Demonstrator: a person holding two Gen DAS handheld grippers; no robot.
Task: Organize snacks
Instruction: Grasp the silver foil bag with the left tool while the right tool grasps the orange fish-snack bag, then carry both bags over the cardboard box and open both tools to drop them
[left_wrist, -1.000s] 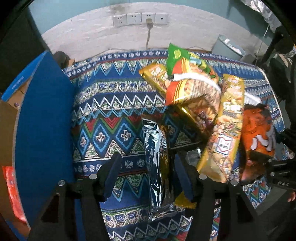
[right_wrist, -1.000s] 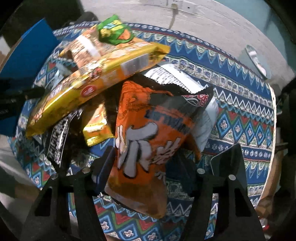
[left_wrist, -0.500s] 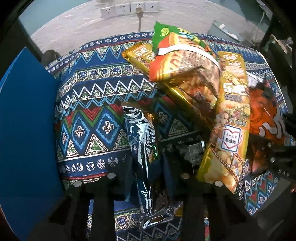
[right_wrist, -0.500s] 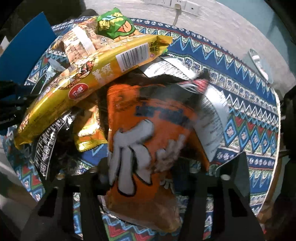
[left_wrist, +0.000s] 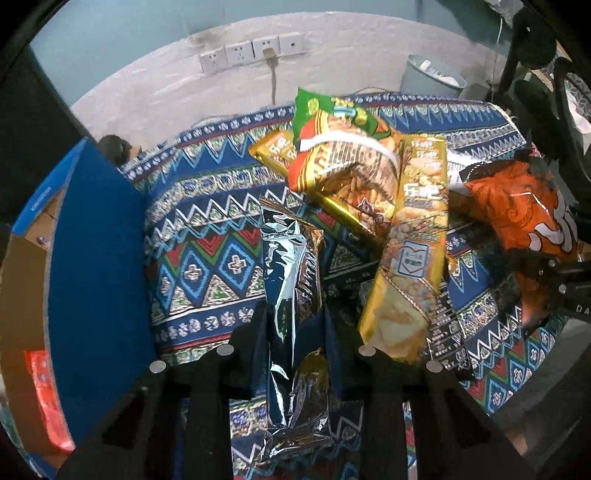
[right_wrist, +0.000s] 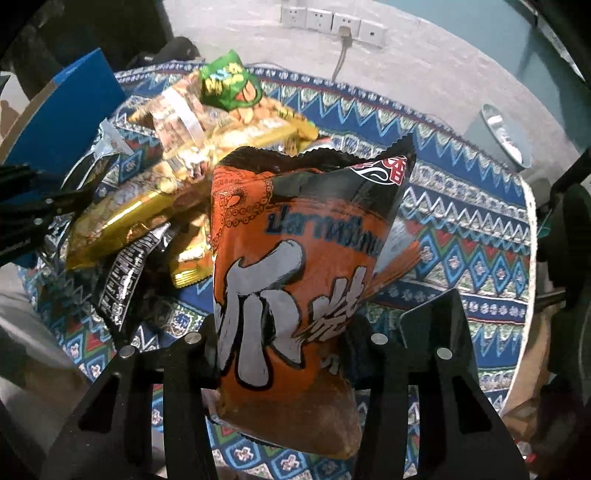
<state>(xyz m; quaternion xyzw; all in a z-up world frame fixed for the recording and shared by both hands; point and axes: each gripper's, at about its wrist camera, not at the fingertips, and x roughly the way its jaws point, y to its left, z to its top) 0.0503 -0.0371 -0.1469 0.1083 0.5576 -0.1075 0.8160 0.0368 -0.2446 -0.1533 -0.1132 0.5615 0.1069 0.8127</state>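
Note:
My left gripper (left_wrist: 295, 328) is shut on a silver foil snack packet (left_wrist: 291, 280) that stands on edge over the patterned tablecloth (left_wrist: 207, 236). My right gripper (right_wrist: 284, 339) is shut on an orange snack bag (right_wrist: 295, 280) and holds it upright above the cloth; the bag also shows in the left wrist view (left_wrist: 524, 210). A pile of snacks lies on the table: a long yellow packet (left_wrist: 410, 254), a red and green bag (left_wrist: 343, 147) and a gold packet (right_wrist: 122, 225).
A blue cardboard box flap (left_wrist: 96, 266) stands at the left, with an open box and a red item (left_wrist: 48, 398) behind it. A grey bin (left_wrist: 432, 81) and wall sockets (left_wrist: 255, 51) are beyond the table. The round table edge (right_wrist: 528, 280) is at the right.
Both grippers closed from open onto their packets. The right gripper lifted the orange bag upright off the pile. The left gripper rose slightly with the silver packet.

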